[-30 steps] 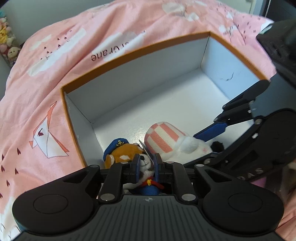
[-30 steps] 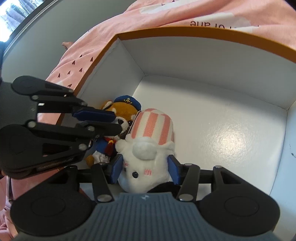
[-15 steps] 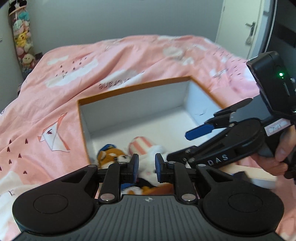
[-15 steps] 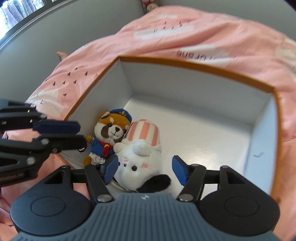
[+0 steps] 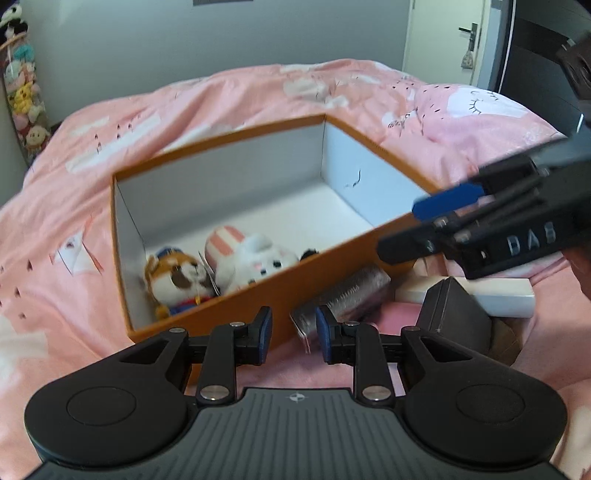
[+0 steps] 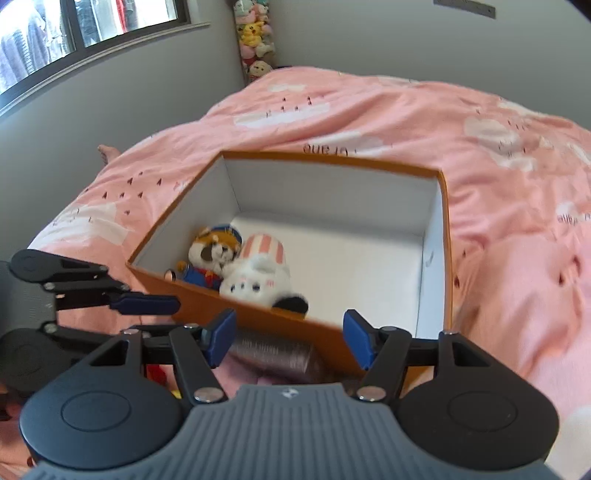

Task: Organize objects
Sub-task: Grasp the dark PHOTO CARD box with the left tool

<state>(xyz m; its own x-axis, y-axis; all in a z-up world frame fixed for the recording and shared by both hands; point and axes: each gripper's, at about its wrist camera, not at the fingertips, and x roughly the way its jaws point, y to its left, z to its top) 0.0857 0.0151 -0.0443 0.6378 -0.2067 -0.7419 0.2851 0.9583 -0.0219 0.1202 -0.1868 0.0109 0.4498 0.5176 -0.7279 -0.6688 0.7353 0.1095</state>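
The left gripper shows a narrow gap between its blue pads, jaws just opening, nothing between them. Behind that gap, on the bed, lies a silvery ribbed object, blurred; what it is I cannot tell. It sits just outside the near wall of the orange box.

Over to the right gripper: jaws apart, wider than the left's, and they have just been closing a little, also with nothing between them. Past them lies that same ribbed object, against the foot of the box.

Inside the box, two soft toys lie side by side in the near left corner, touching. The fox plush in a blue cap is nearest the left wall, and the white plush with the pink-striped hat is beside it. The right wrist view shows the same pair, fox then white plush. The rest of the white floor inside is bare.

To the right of the box on the bed, a dark box sits in front of a white flat box. All of it rests on a pink duvet printed with clouds. Far back in the corner hangs a column of small plush toys.
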